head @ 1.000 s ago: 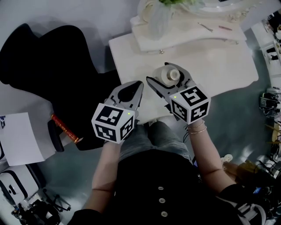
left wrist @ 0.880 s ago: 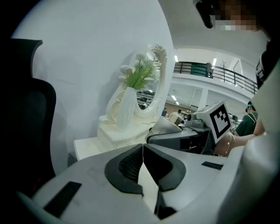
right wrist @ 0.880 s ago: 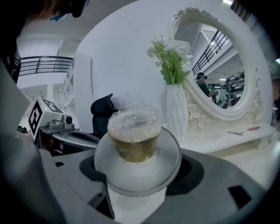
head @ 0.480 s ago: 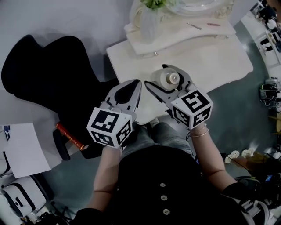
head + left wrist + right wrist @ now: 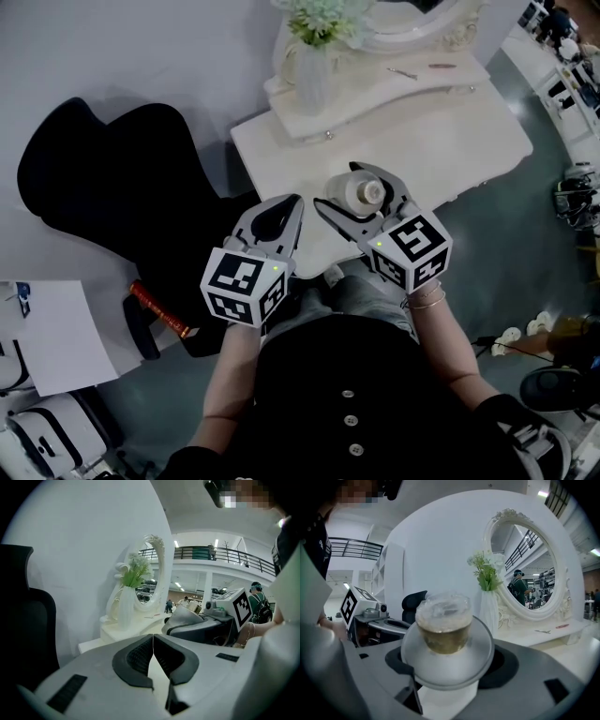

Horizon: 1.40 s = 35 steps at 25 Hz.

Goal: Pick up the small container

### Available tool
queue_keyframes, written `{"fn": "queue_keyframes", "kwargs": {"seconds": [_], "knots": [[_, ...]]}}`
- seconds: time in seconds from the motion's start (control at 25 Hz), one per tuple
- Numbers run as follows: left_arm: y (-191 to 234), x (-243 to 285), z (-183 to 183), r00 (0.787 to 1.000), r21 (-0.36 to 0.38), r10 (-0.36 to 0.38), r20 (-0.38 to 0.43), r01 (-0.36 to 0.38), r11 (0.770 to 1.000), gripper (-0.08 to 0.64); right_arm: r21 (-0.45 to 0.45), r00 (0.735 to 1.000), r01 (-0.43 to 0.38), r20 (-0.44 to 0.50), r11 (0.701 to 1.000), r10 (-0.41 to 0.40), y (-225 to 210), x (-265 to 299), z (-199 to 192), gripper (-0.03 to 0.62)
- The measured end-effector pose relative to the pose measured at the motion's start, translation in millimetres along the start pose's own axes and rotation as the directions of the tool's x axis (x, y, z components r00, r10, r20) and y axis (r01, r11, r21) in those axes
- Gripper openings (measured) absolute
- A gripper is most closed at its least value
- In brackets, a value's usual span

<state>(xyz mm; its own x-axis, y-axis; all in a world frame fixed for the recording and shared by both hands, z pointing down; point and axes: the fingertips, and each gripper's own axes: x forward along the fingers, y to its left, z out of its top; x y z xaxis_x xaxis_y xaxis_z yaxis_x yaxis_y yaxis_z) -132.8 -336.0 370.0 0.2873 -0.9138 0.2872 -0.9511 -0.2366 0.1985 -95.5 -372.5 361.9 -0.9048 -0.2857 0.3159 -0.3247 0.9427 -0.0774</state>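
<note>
Our right tool (image 5: pixel 342 187) is clamped on the container (image 5: pixel 364 193), over the near edge of the white surface (image 5: pixel 469 141). Our left tool (image 5: pixel 292 204) hangs beside it, jaws pressed together, empty.

Soft, even indoor light fills the head view, cool and slightly washed out. The white desk (image 5: pixel 487 141) reads bright with only faint shadows, while the black chair (image 5: pixel 112 187) sinks into a flat dark mass with almost no detail. Straight lines bow towards the edges. Both gripper views are strongly wide-angle, with black vignetting in the corners. In the left gripper view, ceiling lights (image 5: pixel 176 543) glow far off and the nearest surfaces are soft. In the right gripper view the small container (image 5: pixel 443 620) sits so close that it blurs — the mirror (image 5: pixel 529 569) behind is crisper.
</note>
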Motion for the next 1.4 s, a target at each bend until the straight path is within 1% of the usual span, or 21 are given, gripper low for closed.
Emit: {"fn": "queue_keyframes", "kwargs": {"seconds": [0.16, 0.32, 0.48, 0.72, 0.92, 1.2, 1.4], "knots": [[-4, 2, -9, 1.000, 0.006, -0.003, -0.026, 0.003, 1.000, 0.014, 0.005, 1.000, 0.001, -0.006, 1.000, -0.001, 5, -3, -5, 0.338], [-11, 4, -10, 1.000, 0.008, -0.012, -0.023, 0.013, 1.000, 0.014, 0.016, 1.000, 0.012, 0.003, 1.000, -0.012, 7, -9, -6, 0.338], [-17, 6, -12, 0.999, 0.010, -0.025, -0.033, 0.026, 1.000, 0.014, -0.009, 1.000, 0.022, 0.003, 1.000, -0.022, 6, -14, -7, 0.338], [-23, 8, -24, 0.996, 0.012, -0.049, -0.079, 0.051, 0.999, 0.014, 0.002, 0.999, 0.038, 0.001, 0.999, -0.038, 4, -21, -16, 0.338], [-29, 9, -33, 0.993, -0.016, -0.069, -0.098, 0.068, 0.998, 0.014, 0.012, 0.999, 0.034, -0.018, 0.999, -0.034, 4, -22, -26, 0.338], [-33, 13, -38, 0.989, -0.011, -0.085, -0.121, 0.084, 0.996, 0.014, 0.025, 0.999, 0.030, -0.028, 0.999, -0.029, 4, -22, -31, 0.339], [-32, 16, -41, 0.988, -0.007, -0.080, -0.130, 0.080, 0.997, 0.014, 0.039, 0.999, 0.033, -0.027, 0.999, -0.032, 1, -24, -33, 0.338]]}}
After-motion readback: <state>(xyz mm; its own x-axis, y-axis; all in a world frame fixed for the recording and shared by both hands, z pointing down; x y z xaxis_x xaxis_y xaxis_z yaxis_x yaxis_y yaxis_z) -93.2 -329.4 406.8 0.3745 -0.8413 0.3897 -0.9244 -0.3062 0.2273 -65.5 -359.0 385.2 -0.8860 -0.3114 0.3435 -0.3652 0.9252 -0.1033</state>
